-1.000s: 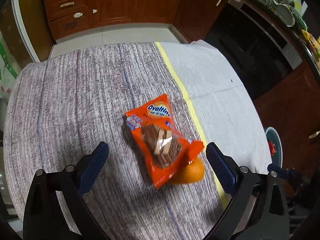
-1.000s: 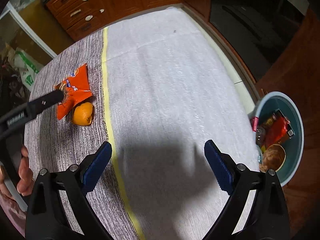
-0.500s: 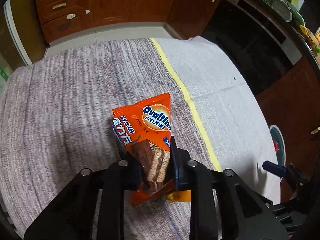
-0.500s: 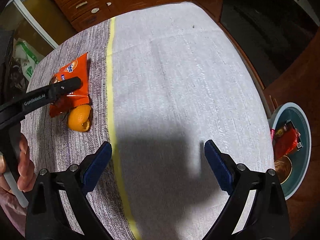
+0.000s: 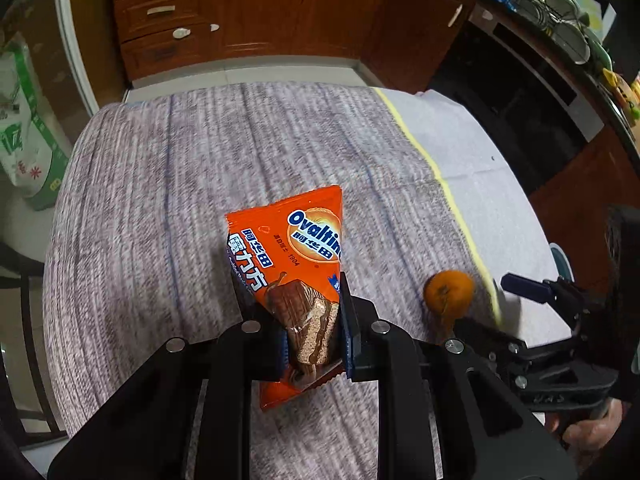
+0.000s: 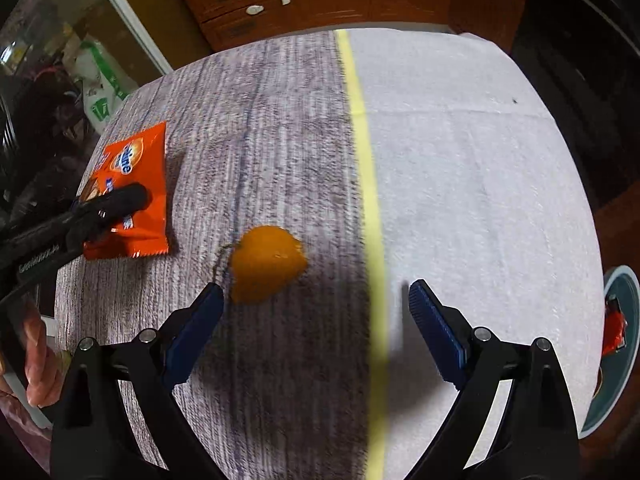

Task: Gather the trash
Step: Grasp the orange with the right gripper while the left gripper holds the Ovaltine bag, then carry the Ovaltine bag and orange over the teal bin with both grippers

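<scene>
The left tool (image 5: 312, 332) was clenched on the orange wrapper (image 5: 298, 276), its blue pads pressing the lower half at the centre of the left wrist frame, the pack lifted just over the striped surface (image 5: 160, 220); the print read "Ovaltine", with Chinese characters and "1904" beneath; the right tool (image 6: 314, 324) stood wide and released, gripping nothing, at the bottom of its frame; the orange peel (image 6: 266, 264) lay on the surface just above its left finger; a teal bin (image 6: 618, 344) sat at the right edge.
</scene>
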